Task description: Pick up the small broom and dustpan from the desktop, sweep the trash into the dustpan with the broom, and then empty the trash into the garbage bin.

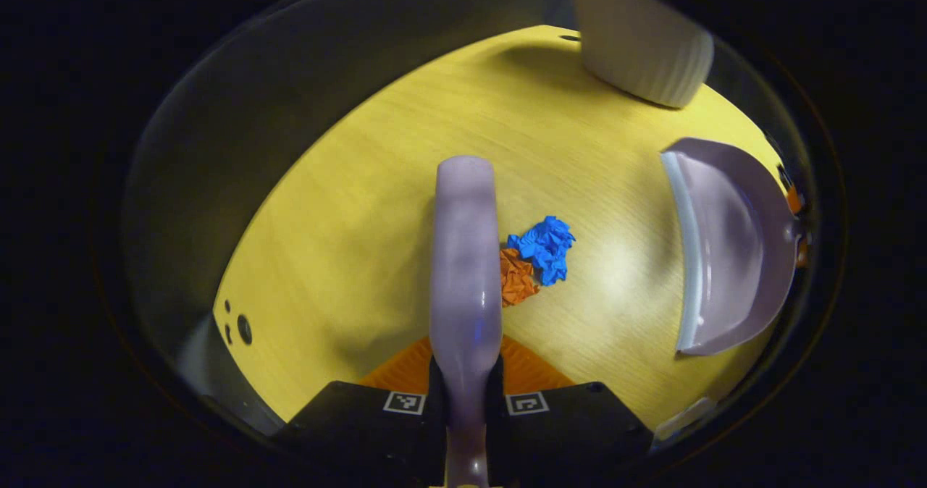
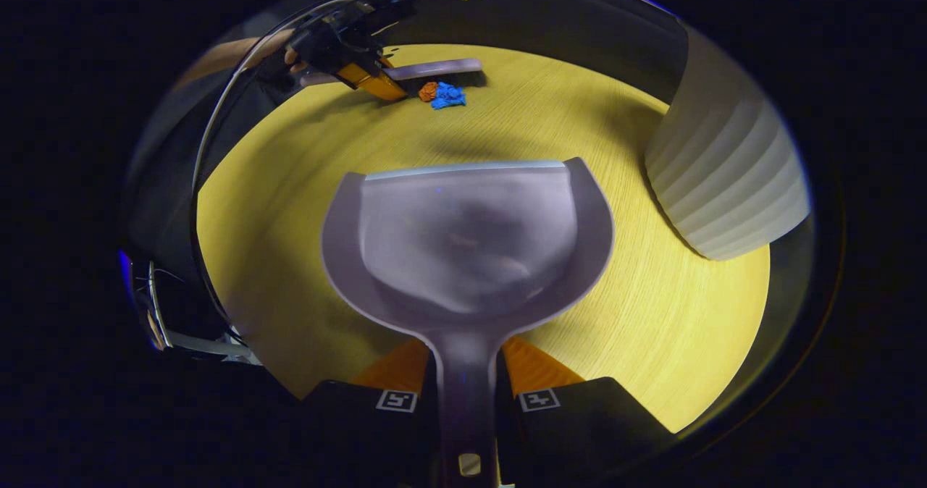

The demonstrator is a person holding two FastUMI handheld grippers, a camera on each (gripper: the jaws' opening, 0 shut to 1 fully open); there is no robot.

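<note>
Left gripper view: broom [image 1: 465,256] clamped between jaws, beside trash [image 1: 536,258].

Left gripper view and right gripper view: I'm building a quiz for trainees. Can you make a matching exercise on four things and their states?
Things:
1. broom
2. dustpan
3. blue paper wad
4. garbage bin

States:
a. ribbed, standing at the desk's edge
b. crumpled, beside an orange wad
c. held in the left hand-held gripper
d. held in the right hand-held gripper

Pairs: 1-c, 2-d, 3-b, 4-a
</note>
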